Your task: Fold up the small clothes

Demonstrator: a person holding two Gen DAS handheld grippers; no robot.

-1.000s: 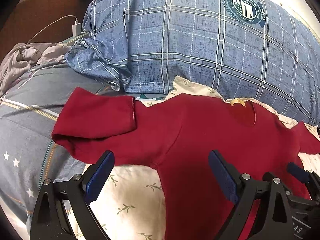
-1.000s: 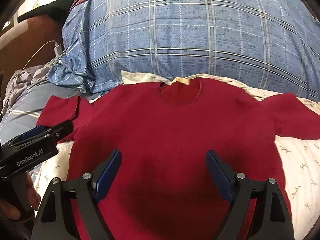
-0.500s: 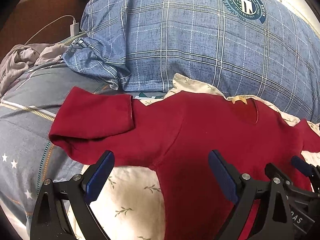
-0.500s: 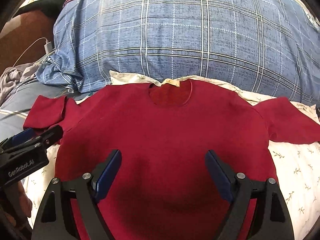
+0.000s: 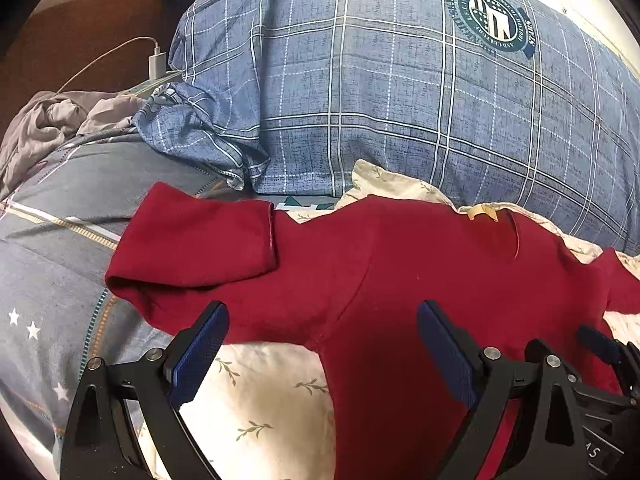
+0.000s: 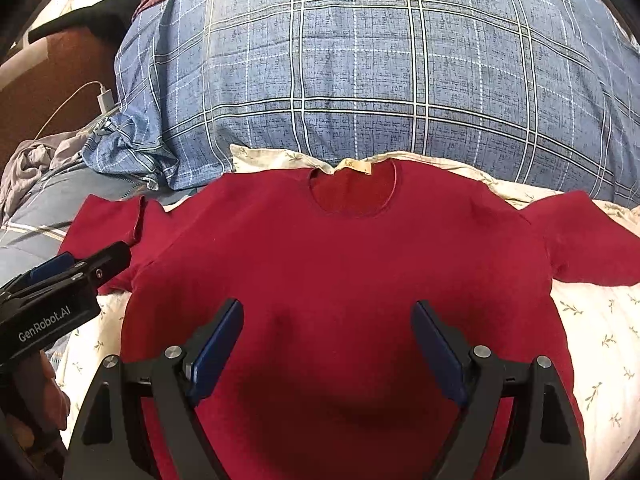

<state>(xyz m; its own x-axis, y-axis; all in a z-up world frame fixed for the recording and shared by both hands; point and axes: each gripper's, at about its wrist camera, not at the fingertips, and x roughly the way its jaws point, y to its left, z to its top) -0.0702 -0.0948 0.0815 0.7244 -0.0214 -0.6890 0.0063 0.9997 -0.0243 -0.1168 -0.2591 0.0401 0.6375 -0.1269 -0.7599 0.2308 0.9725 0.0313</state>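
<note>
A small dark red T-shirt (image 6: 340, 264) lies flat, front up, on a cream leaf-print cloth (image 6: 608, 320), its collar with a tan label (image 6: 354, 167) at the far side. In the left wrist view the shirt (image 5: 400, 300) shows its left sleeve (image 5: 192, 248), which is folded over on itself. My left gripper (image 5: 320, 344) is open and empty, above the shirt's left armpit. My right gripper (image 6: 326, 340) is open and empty, above the middle of the shirt's body. The left gripper also shows at the left of the right wrist view (image 6: 60, 280).
A big blue plaid pillow (image 6: 360, 80) with a round badge lies just behind the shirt. A grey-blue star-print quilt (image 5: 52, 248) and crumpled grey fabric (image 5: 48, 120) lie at the left. A white charger and cable (image 5: 156, 60) sit by the brown headboard.
Both grippers have shifted slightly over the shirt. The left gripper now sits a little closer to the left sleeve. Both stay open and the shirt has not moved.
</note>
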